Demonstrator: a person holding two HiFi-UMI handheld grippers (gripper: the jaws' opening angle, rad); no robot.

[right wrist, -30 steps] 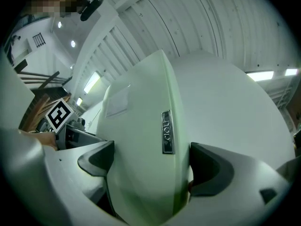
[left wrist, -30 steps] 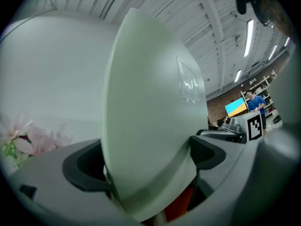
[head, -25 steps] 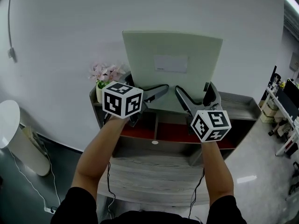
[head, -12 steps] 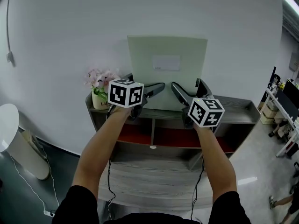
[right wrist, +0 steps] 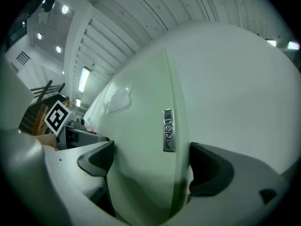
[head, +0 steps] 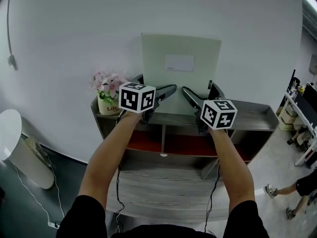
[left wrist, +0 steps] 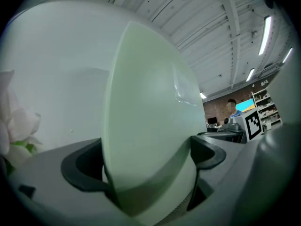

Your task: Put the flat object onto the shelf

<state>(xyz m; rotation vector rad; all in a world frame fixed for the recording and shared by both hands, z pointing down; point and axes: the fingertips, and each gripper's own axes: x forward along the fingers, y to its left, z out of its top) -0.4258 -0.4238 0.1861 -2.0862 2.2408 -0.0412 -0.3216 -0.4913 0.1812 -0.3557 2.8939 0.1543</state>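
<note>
Tilt has gone from the flat object (head: 181, 71): it now rises squarer above the left gripper (head: 154, 90) and right gripper (head: 200, 95), both clamped on its lower edge. With the shelf (head: 257, 114) top just beneath them, setting down and letting go seem next.

Small badge (right wrist: 168, 130) on the flat object (right wrist: 136, 159) reads "deli"

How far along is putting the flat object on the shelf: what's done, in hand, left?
Done: the flat object is upright over the shelf top, by the wall. In hand: left gripper and right gripper each clamp its lower part. Left: rest it and release; whether it touches is hidden.
</note>
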